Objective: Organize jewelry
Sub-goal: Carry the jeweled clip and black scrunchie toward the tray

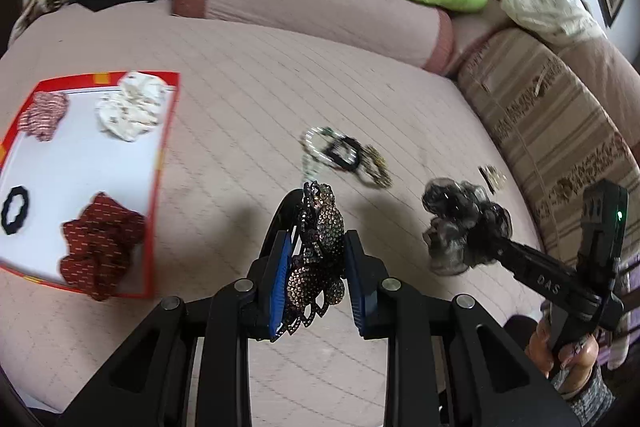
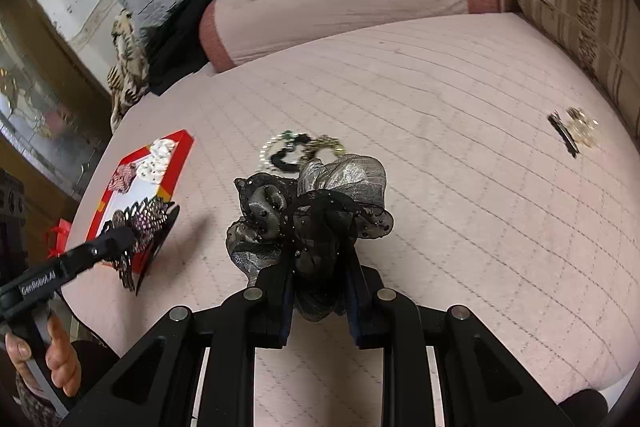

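Four scrunchies point(image 1: 102, 247) in tray point(image 1: 158, 163); each tongs holds one clip.

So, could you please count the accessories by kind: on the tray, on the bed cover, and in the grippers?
Fabric scrunchies on the tray: 3 (red-white, cream, dark red)
Black hair tie on the tray: 1
Bracelets in the pile on the bed cover: cannot tell
Gold clip: 1
Rhinestone clip, left hand-held gripper: 1
Grey bow, right hand-held gripper: 1
Total counted: 7
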`<move>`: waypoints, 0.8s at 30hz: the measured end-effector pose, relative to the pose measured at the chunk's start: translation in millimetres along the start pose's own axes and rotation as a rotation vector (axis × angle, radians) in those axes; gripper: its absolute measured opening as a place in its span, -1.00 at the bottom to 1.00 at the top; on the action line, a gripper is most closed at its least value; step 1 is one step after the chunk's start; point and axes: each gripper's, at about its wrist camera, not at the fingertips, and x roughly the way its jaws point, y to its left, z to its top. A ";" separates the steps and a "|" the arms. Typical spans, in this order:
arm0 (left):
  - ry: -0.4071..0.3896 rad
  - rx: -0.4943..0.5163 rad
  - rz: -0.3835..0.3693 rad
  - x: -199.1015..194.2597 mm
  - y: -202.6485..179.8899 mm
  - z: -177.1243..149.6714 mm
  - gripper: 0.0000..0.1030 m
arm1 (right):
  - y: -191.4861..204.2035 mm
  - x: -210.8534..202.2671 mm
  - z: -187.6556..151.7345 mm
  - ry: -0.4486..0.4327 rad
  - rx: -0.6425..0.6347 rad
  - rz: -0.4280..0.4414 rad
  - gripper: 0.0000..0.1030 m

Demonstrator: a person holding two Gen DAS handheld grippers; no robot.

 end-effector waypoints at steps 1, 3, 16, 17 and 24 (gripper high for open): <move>-0.007 -0.010 0.006 -2.3 4.9 1.3 -0.50 | 5.0 0.8 0.7 0.001 -0.009 0.003 -0.55; -0.022 -0.030 0.018 -7.5 17.1 3.9 -0.50 | 16.6 3.4 2.7 0.006 -0.030 0.010 -0.55; -0.099 -0.141 0.154 -38.9 112.7 28.5 -0.50 | 111.1 31.6 17.7 0.028 -0.193 0.068 -0.55; -0.104 -0.155 0.160 -40.4 122.1 30.2 -0.50 | 118.4 34.4 18.5 0.030 -0.204 0.074 -0.55; -0.126 -0.233 0.198 -45.1 178.7 39.0 -0.50 | 173.5 61.1 24.4 0.052 -0.281 0.104 -0.55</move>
